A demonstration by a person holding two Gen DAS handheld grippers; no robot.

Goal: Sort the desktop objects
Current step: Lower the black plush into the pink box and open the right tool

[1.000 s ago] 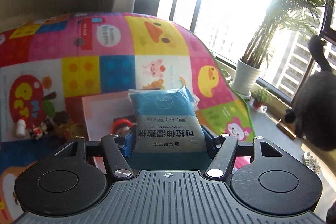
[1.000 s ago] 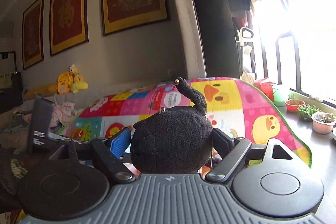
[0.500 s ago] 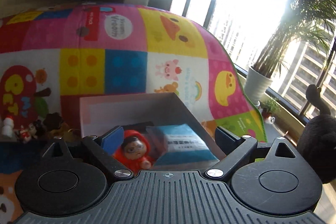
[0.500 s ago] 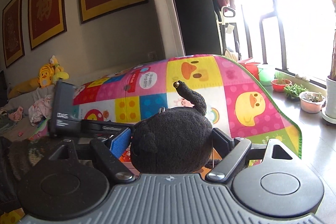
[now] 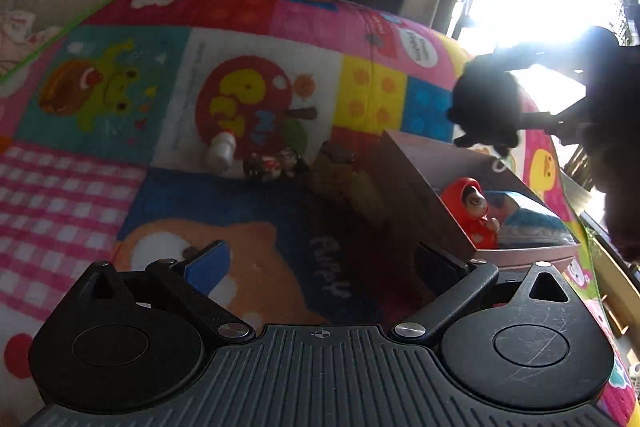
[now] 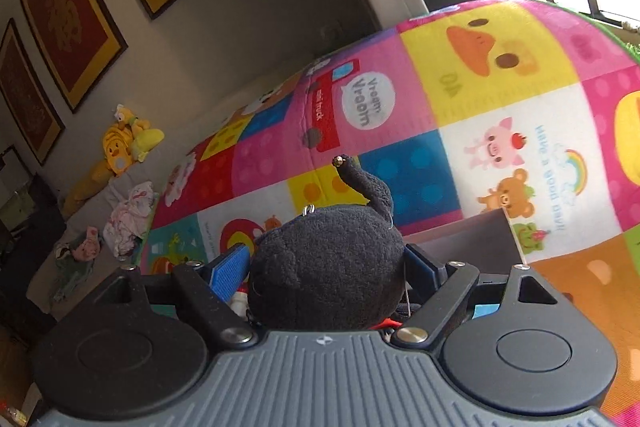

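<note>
My left gripper hangs over the colourful play mat, its jaws still opening with nothing between them. To its right stands a brown cardboard box that holds a red hooded figurine and a blue packet of cotton wipes. A black plush toy hovers above the box's far side. In the right wrist view my right gripper is shut on that black plush toy, with the box wall just beyond it.
On the mat left of the box lie a small white bottle, tiny figurines and a brown and yellow toy. Yellow plush toys and clothes sit on a couch at the back. Bright windows are at the right.
My left gripper let go of the blue packet, which now lies in the box, and swung left and down. My right gripper carried the black plush toy over to the box.
</note>
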